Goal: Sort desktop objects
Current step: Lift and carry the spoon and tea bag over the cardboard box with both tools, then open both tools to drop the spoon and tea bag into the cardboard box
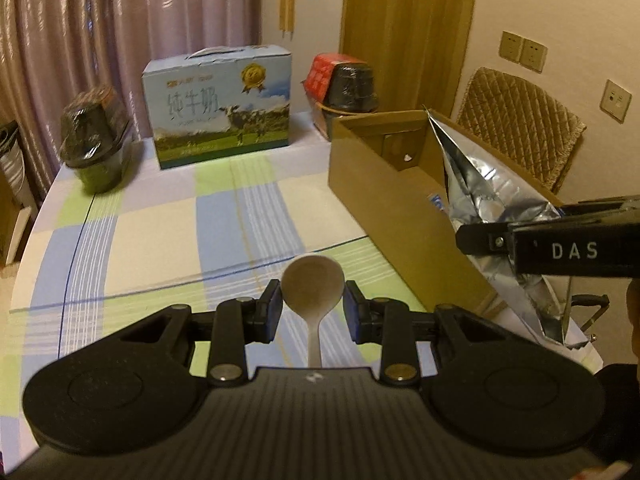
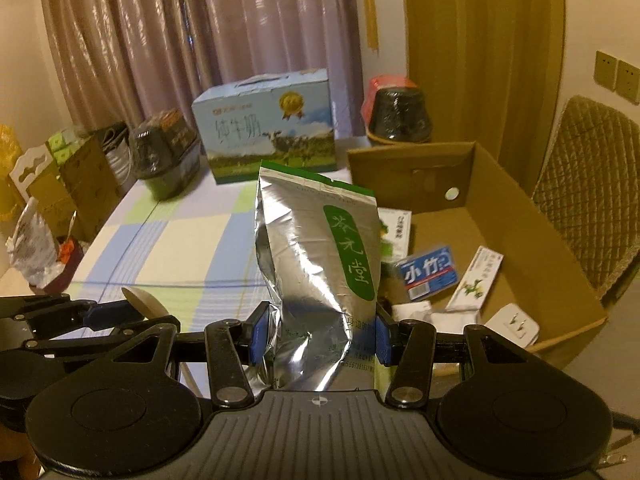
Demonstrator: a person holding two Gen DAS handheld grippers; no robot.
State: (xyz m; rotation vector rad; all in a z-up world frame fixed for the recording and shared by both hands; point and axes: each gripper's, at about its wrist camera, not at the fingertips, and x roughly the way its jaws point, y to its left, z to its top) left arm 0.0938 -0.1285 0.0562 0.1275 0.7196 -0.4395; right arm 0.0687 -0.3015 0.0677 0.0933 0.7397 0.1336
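Two grippers, one item each. The left gripper (image 1: 311, 312) has the wooden spoon (image 1: 312, 292) between its jaws, bowl forward and handle running back toward the gripper body; the pads sit at either side of the bowl's base, close against it, though whether they truly pinch it cannot be told from the left wrist view. The spoon appears low over the checked tablecloth (image 1: 160, 240); lifted or resting, unclear.

The right gripper (image 2: 318, 340) is closed on the foil bag (image 2: 320, 264), one blue pad pressed into each side of its lower part, foil creased inward at the left pad. The bag stands upright ahead of the jaws, green label facing the camera. Holding it low probably keeps the tall top free to tip into the box.

The cardboard box (image 2: 520, 216) lies ahead and to the right of the right jaws, open-topped, already holding a blue packet (image 2: 430, 274), a slim carton (image 2: 478, 278) and a white plug adapter (image 2: 514, 326). Judgement: this is the sorting bin, and the bag goes in next.

Pose: both grippers level, pointing toward the far edge of the table, side by side; the left one shows at the left of the right wrist view, beside the bag. A milk carton case (image 1: 218, 106) stands well ahead of the left jaws
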